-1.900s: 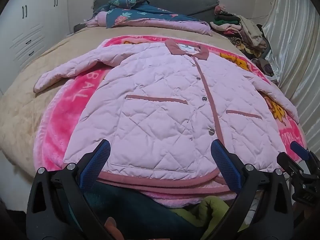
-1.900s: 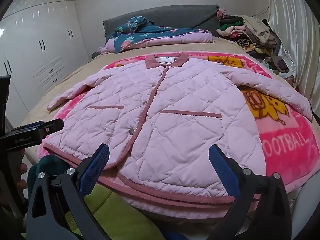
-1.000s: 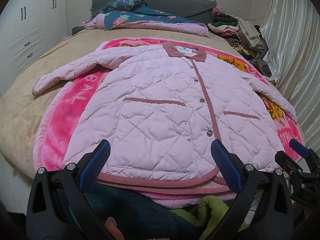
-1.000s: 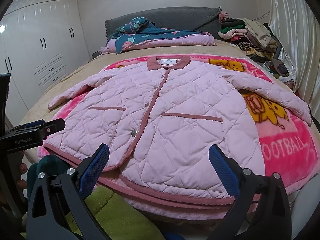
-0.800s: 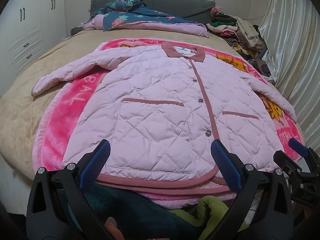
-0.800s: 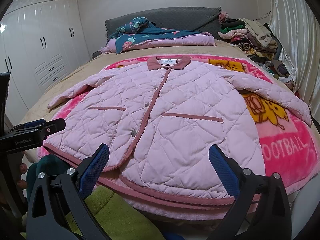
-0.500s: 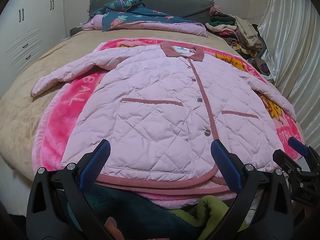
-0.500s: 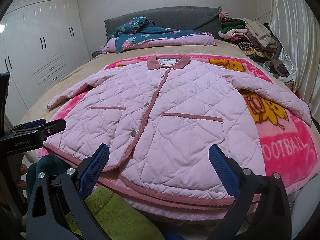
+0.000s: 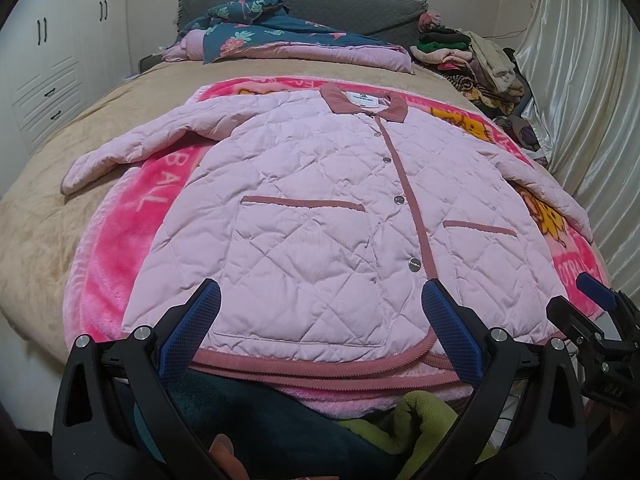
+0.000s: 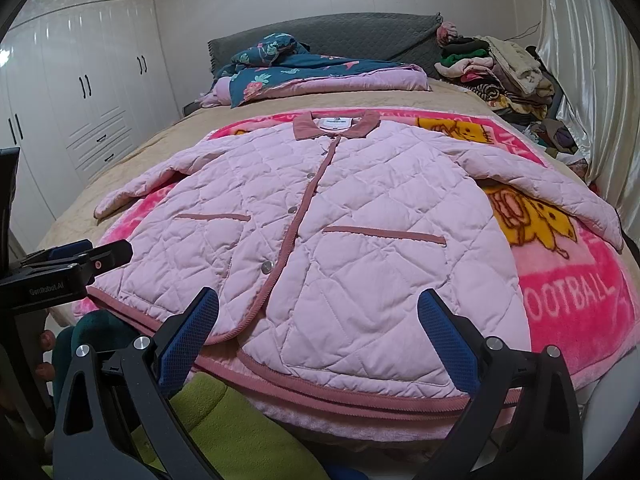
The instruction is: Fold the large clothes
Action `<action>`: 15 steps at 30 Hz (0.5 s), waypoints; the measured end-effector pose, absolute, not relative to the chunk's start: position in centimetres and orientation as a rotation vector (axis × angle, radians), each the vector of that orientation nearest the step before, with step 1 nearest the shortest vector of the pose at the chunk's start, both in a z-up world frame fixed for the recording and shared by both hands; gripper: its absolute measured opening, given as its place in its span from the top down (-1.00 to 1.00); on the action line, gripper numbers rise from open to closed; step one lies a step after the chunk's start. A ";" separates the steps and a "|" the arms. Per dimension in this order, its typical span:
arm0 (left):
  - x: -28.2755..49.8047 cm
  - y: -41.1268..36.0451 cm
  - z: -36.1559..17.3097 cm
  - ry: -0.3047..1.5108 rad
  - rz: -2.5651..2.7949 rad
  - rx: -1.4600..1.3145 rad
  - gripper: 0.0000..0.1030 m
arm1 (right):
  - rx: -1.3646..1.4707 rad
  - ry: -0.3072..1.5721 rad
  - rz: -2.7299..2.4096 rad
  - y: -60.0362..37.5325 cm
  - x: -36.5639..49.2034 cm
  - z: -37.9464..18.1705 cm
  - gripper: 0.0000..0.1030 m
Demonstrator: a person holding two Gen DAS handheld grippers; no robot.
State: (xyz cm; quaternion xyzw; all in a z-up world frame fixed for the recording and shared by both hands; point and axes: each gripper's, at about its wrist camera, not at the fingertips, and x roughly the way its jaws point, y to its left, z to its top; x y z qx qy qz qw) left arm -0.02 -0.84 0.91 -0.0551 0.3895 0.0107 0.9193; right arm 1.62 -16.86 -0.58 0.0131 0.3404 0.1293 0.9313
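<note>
A pale pink quilted jacket [image 9: 320, 208] with dusty-rose trim lies flat and buttoned, front up, on a bright pink blanket [image 9: 116, 248]; it also shows in the right wrist view [image 10: 360, 240]. Both sleeves are spread out to the sides. My left gripper [image 9: 320, 312] is open and empty, just above the jacket's hem. My right gripper [image 10: 318, 316] is open and empty, also above the hem, to the right of the left one. The right gripper shows at the right edge of the left wrist view [image 9: 592, 320]. The left gripper shows at the left edge of the right wrist view [image 10: 80, 260].
The bed has a tan cover [image 9: 40, 200]. A folded floral duvet [image 9: 280, 36] lies by the grey headboard. A pile of clothes [image 9: 480, 64] sits at the far right corner. White wardrobes [image 10: 80, 100] stand left; a curtain [image 10: 592, 60] hangs right. Green and teal clothing [image 9: 360, 432] is below me.
Both grippers have stayed open and nearly still. The left wrist view has drifted slightly, so the jacket sits a little lower and nearer in frame.
</note>
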 end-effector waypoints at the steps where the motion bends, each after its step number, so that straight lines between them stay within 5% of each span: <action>1: 0.0 -0.8 0.9 0.802 0.024 -0.113 -0.83 | 0.025 0.697 0.263 -16.8 1.6 -0.6 -0.92; 15: 1.6 -1.0 -0.1 0.831 0.013 -0.116 -0.83 | 0.054 0.701 0.256 -18.1 3.2 -0.6 -0.92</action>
